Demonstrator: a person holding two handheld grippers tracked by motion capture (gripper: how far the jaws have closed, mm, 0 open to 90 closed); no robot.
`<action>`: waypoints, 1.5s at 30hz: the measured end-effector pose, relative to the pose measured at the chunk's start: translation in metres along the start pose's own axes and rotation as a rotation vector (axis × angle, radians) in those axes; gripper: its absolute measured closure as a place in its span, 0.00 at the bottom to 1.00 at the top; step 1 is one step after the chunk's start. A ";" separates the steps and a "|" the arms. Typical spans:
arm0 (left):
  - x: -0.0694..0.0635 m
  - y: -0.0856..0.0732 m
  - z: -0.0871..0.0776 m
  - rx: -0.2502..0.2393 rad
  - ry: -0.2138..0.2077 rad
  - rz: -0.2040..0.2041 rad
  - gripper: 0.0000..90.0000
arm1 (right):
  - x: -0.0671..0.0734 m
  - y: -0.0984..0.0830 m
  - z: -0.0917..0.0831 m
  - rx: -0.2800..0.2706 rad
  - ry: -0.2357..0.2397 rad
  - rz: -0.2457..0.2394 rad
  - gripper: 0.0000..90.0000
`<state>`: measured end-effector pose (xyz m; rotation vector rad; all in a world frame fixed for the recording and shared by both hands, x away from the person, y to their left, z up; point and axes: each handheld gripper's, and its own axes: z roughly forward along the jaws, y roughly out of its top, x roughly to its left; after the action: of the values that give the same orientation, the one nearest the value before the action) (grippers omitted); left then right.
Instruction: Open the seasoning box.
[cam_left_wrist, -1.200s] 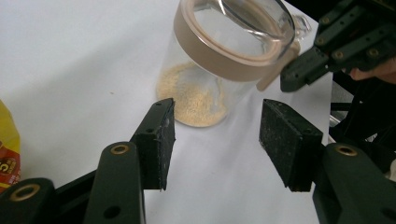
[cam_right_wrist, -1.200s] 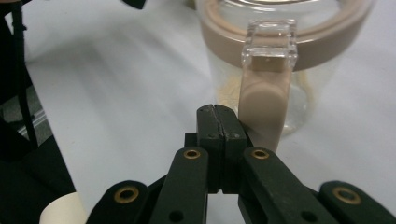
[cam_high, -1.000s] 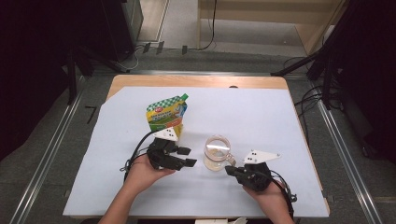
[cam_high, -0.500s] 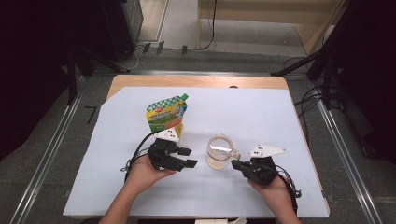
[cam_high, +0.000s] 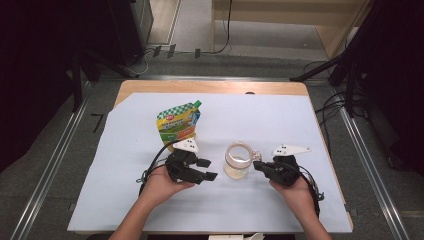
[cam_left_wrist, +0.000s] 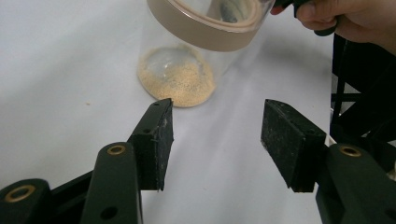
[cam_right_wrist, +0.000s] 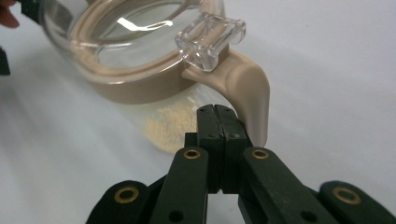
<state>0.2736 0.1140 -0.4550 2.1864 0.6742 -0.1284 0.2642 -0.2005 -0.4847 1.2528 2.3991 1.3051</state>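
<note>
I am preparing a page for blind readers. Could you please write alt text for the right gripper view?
A clear jar with a beige rim and beige handle stands on a white table cover, a thin layer of tan grains at its bottom. The right claw, its two black jaws shut together, points at the jar just beside the handle.

High view looked down and forward over the table (cam_high: 280, 125) from above the person's side. Each gripper camera sat low and close, facing along its jaws; both framed the same clear jar (cam_left_wrist: 187, 56) (cam_right_wrist: 140, 60) from opposite sides.
</note>
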 end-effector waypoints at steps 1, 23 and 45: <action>0.000 0.001 0.002 0.008 0.003 0.003 0.49 | -0.002 0.001 0.001 -0.005 -0.001 0.000 1.00; 0.011 0.036 0.022 -0.010 0.008 0.031 0.33 | -0.018 0.016 0.002 -0.009 0.010 -0.012 1.00; 0.018 0.057 0.045 0.040 0.010 0.104 0.13 | -0.047 0.030 0.018 0.011 -0.046 0.047 1.00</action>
<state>0.3244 0.0585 -0.4509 2.2565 0.5672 -0.0771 0.3213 -0.2143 -0.4854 1.3352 2.3631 1.2629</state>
